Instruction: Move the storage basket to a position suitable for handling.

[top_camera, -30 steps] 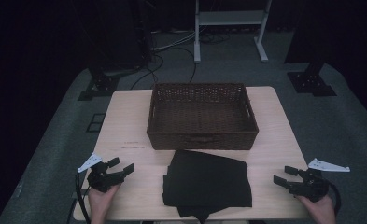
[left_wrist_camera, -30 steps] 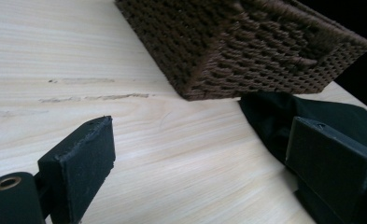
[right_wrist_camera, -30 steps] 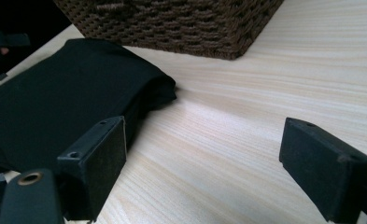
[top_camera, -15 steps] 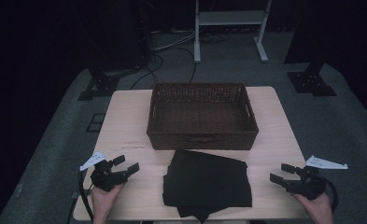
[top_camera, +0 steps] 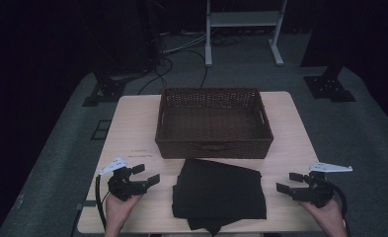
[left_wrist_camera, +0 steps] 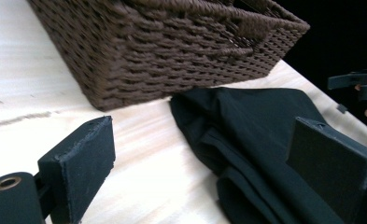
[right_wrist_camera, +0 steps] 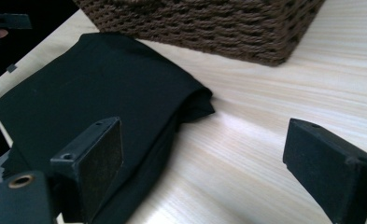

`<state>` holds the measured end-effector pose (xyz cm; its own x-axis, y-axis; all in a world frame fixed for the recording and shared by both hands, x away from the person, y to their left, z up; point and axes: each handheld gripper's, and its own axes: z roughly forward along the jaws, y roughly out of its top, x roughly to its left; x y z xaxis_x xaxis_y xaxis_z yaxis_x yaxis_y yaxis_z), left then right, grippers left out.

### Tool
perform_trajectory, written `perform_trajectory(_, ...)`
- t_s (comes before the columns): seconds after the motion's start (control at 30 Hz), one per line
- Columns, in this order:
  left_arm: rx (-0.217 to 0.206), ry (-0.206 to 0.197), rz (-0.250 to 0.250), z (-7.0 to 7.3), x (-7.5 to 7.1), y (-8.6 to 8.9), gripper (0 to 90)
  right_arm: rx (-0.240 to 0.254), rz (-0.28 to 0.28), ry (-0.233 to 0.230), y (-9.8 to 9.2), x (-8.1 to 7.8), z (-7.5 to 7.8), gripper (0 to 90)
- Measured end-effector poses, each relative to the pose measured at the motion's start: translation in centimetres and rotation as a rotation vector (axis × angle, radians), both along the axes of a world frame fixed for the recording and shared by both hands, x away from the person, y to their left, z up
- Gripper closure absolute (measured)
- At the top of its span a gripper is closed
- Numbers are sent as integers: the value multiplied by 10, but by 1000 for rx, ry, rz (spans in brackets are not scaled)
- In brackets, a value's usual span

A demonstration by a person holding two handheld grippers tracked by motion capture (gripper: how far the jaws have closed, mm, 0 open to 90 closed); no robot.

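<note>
A folded black cloth (top_camera: 219, 195) lies at the near middle of a pale wooden table (top_camera: 132, 128), its far edge just beside the near wall of a dark brown wicker basket (top_camera: 213, 122) that stands at the table's centre. The basket's woven wall rises directly behind the cloth, closing off the far side. The cloth's near edge hangs slightly over the table's near rim.

The left gripper (top_camera: 146, 175) hovers over the near left part of the table, held in a hand (top_camera: 117, 210), its jaws spread wide and gripping nothing, pointing right toward the cloth. In the left gripper view the cloth's loose folds sit between and beyond the jaws, with bare tabletop under the left jaw.

The right gripper (top_camera: 289, 181) is held at the near right edge, its jaws also spread apart and empty, pointing left toward the cloth, with a strip of bare table between them and the fabric. Each gripper carries a pale three-cornered plate.

Beyond the table, on grey floor (top_camera: 58, 148), stand a white metal frame (top_camera: 243, 19), black stand bases and trailing cables (top_camera: 181, 49).
</note>
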<state>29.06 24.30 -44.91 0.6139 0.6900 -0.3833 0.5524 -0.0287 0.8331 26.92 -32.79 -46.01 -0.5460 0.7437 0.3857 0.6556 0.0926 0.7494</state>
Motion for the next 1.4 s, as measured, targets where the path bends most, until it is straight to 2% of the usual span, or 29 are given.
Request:
perform_trajectory(0.1, 2, 21, -12, -1, 1, -3, 54, -11, 10, 12, 4, 1, 3, 112)
perform_trajectory(0.13, 7, 55, -30, -1, 1, -7, 48, -18, 22, 26, 8, 2, 6, 112)
perform_trajectory(0.27, 20, 88, -58, 0, 1, -19, 21, -30, 54, 55, 18, 5, 8, 112)
perform_trajectory(0.37, 39, 105, -69, 1, 2, -24, 21, -52, 66, 83, 26, 7, 8, 112)
perform_trajectory(0.4, 51, 128, -79, 2, 3, -29, 21, -51, 71, 88, 29, 8, 8, 112)
perform_trajectory(0.6, 79, 179, -86, 6, 2, -45, 22, -65, 104, 123, 43, 12, 8, 112)
perform_trajectory(0.7, 106, 203, -88, 5, 1, -51, 33, -66, 106, 141, 46, 14, 7, 113)
perform_trajectory(0.77, 110, 208, -88, 5, 0, -54, 33, -70, 103, 148, 47, 14, 6, 113)
perform_trajectory(0.83, 140, 221, -71, 4, -1, -59, 32, -73, 106, 155, 49, 15, 6, 117)
perform_trajectory(1.0, 165, 242, -73, -1, 0, -66, 33, -88, 108, 179, 53, 17, 4, 122)
perform_trajectory(1.13, 177, 290, -99, -8, 2, -73, 33, -102, 115, 206, 58, 20, 1, 123)
perform_trajectory(1.4, 168, 332, -132, -10, 7, -85, 41, -107, 111, 230, 63, 25, -2, 127)
